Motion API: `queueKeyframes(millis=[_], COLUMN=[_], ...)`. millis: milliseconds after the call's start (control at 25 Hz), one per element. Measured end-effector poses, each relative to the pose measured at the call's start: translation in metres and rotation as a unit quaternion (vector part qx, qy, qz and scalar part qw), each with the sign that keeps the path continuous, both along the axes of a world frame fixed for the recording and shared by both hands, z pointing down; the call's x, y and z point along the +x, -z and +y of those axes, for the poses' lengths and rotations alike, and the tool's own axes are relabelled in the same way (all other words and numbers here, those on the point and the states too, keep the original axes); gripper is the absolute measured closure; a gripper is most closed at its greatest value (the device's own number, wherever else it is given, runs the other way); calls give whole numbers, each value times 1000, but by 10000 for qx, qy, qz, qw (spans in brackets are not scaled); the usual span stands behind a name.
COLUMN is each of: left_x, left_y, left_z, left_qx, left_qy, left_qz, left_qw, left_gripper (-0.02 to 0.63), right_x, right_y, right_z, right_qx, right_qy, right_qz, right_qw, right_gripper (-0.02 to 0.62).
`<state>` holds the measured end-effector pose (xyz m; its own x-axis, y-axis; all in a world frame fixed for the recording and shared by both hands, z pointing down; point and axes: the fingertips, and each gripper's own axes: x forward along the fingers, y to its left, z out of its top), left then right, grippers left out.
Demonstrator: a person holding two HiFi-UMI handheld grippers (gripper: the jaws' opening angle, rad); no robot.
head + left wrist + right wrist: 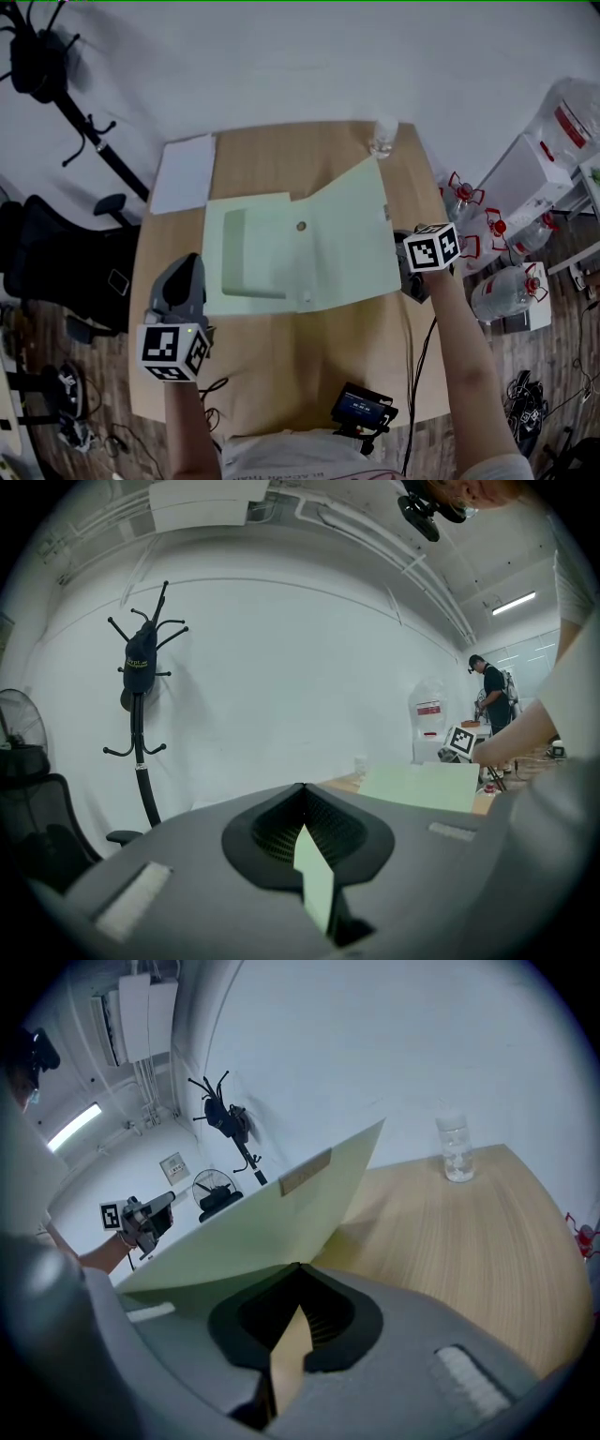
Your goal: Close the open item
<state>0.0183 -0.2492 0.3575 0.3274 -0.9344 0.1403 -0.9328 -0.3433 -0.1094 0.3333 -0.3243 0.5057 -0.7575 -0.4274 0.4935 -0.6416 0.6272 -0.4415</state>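
A pale green folder lies open on the wooden table. Its left half is flat with a raised pocket, and its right cover is lifted at a slant. My left gripper is at the folder's left edge, shut on a thin green sheet edge. At the right edge, my right gripper is shut on the lifted cover, a thin strip of which shows between the jaws. In the left gripper view the raised cover shows far across the table.
A white sheet lies at the table's back left and a clear cup at the back edge. A black device sits at the front edge. A coat stand, office chair and water bottles surround the table.
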Motion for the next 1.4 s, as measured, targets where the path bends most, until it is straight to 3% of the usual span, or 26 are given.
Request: queueKeyframes(millis=[600,1400], left_x=[-32,-93], left_y=[14,22], left_z=[-5,-6], left_qx=[120,223], left_qy=[-223,-190], left_qz=[97,375], left_qw=[9996,9989], left_gripper=[591,591], right_x=[-29,-101], right_y=[25,39], right_z=[-3,-6], right_qx=[150,219], right_qy=[-291,-73], right_qz=[-249,-46], right_qw=[9992,9997], right_gripper=[594,594])
